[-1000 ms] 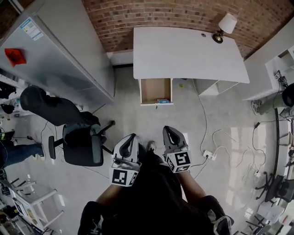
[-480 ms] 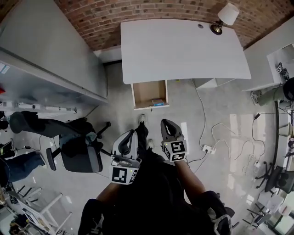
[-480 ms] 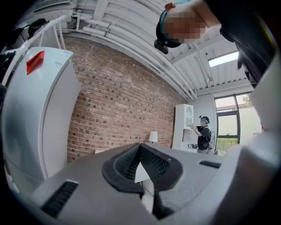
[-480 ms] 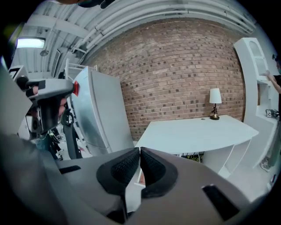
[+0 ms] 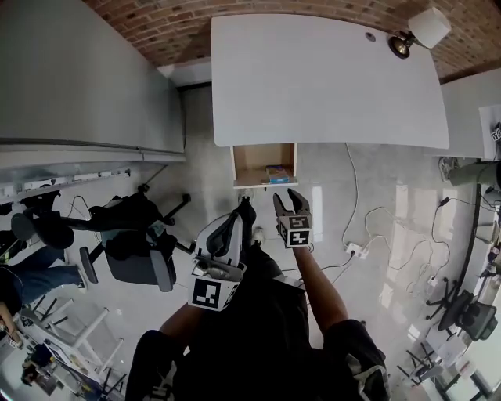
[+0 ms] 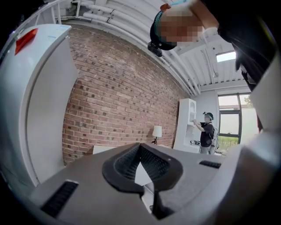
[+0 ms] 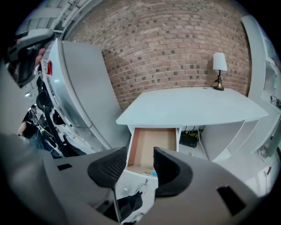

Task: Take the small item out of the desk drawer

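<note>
1. One white desk [image 5: 329, 78], so I'll place everything relative to that. It stands against the brick wall [image 5: 156, 23].
2. One drawer [image 5: 254, 159], under the desk's left front edge, pulled out and open.
3. One small item [image 5: 277, 173], bluish, lying in the drawer's front right corner. In the right gripper view it's partly tucked behind the right-hand jaw, so I can't tell what it actually is.
4. Two grippers, both in front of the desk and well short of the drawer.
   - The right gripper [image 5: 288, 197] is the nearer one and points at the drawer. Its jaws are opening and stand apart with nothing between them, just the drawer showing through the gap.
   - The left gripper [image 5: 228, 233] sits further back from the desk and to the left, with its tips pressed together on nothing.
5. One lamp [image 5: 423, 31] on the desk's back right corner.
6. One office chair [image 5: 137, 254] on the floor, off to the left in front of the desk.
7. One big grey cabinet [image 5: 86, 70] along the desk's left side.
8. One power strip [image 5: 356, 251] with loose cables [image 5: 383, 227] on the floor, in front of the desk's right half.
9. In the way: the person's own dark shoe [image 7: 127, 204] is on the floor right below the drawer front.
</note>
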Demonstrator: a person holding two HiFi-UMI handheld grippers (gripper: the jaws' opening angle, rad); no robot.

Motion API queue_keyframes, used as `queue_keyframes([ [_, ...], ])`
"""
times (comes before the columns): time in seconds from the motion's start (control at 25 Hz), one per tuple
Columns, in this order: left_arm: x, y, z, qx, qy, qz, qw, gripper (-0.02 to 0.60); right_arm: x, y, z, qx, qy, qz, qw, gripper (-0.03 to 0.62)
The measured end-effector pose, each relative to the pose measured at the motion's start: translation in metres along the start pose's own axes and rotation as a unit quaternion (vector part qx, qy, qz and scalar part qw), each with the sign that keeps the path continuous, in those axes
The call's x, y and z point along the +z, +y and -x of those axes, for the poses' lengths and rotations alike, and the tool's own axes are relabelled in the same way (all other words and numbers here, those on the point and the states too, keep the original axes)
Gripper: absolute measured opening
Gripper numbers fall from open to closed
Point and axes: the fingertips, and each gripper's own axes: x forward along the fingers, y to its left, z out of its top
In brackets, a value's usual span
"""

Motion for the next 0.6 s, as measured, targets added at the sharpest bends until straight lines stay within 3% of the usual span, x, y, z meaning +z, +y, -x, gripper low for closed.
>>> queue_keyframes([
  [0.2,-0.023,0.022,-0.040,-0.001,0.020,-0.008,0.9998,0.009,-0.045,-0.033,-0.081,-0.015,0.075,-0.028,0.997,0.280],
  [0.44,-0.044,0.036,-0.069,0.003,0.032,0.005,0.9995,0.009,-0.104,-0.071,-0.149,-0.037,0.151,-0.078,0.985,0.328],
  [0.6,-0.059,0.048,-0.076,0.007,0.043,0.014,0.9990,0.009,-0.126,-0.087,-0.180,-0.040,0.184,-0.079,0.979,0.357],
])
